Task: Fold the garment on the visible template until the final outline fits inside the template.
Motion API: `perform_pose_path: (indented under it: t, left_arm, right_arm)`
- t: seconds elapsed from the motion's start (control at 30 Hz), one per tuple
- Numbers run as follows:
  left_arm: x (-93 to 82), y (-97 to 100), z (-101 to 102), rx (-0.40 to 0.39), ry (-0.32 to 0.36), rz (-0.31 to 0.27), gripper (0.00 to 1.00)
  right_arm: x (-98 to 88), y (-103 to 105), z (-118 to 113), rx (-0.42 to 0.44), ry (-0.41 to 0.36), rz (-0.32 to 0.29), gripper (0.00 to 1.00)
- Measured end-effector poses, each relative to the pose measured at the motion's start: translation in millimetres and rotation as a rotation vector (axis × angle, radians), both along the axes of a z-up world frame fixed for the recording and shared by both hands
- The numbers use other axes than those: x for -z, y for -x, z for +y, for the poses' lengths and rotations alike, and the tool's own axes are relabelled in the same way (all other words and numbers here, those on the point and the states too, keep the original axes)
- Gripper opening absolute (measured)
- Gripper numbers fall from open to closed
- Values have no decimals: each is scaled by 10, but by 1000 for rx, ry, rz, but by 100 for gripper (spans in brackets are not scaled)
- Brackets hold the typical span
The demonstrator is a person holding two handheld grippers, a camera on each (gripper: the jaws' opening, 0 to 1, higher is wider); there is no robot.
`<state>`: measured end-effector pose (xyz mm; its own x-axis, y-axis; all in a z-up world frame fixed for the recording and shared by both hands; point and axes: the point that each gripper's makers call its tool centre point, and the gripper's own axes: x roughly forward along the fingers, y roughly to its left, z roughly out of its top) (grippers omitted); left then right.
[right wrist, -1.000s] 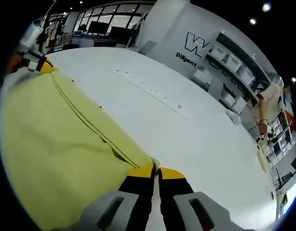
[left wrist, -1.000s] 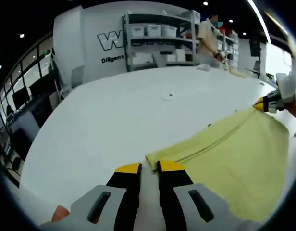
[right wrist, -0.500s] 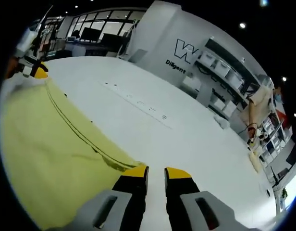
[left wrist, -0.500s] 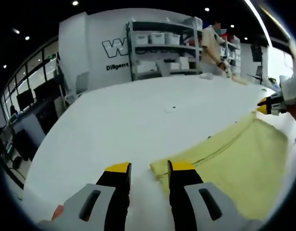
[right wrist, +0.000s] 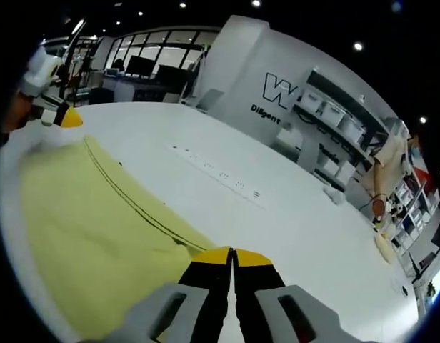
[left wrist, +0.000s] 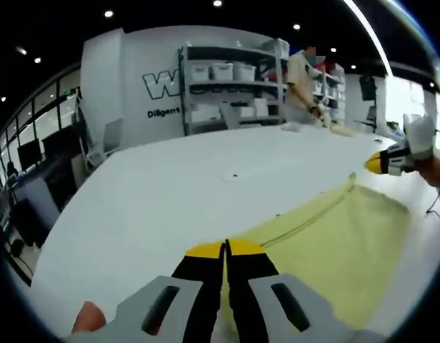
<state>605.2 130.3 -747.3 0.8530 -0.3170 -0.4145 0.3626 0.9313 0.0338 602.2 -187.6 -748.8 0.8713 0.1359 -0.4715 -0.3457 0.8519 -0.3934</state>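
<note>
A yellow garment [left wrist: 334, 236] with a dark seam line along its far edge lies flat on the white table [left wrist: 156, 186]. My left gripper [left wrist: 225, 246] is shut, its yellow tips pinched together on the garment's near corner. In the left gripper view, my right gripper [left wrist: 375, 163] shows at the far right, at the garment's other corner. In the right gripper view the garment [right wrist: 84, 214] spreads to the left, and my right gripper [right wrist: 231, 251] is shut on its corner. My left gripper [right wrist: 65, 118] appears far left at the opposite end of the seam.
A row of small marks [right wrist: 220, 174] runs across the table [right wrist: 298, 229] beyond the garment. Shelves with white bins [left wrist: 227, 89] stand behind the table, and a person [left wrist: 302, 78] works beside them. Desks and windows [right wrist: 141, 68] line the far side.
A second ago both grippers were shut on the garment's corners. Half a second ago both stood open. Now both are shut on the corners again, and the garment lies flatter.
</note>
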Motion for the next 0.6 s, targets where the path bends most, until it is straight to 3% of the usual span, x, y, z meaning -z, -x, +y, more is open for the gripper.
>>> perform_pose_path:
  t: [0.37,0.6]
  left_arm:
    - [365,47,-138,20,-26,93,0]
    - [439,-36,-152,18,-38,82,0]
  right_arm:
    - [242,20,218,-41,-14,47,0]
    - [360,1,260,-55,-26,58,0]
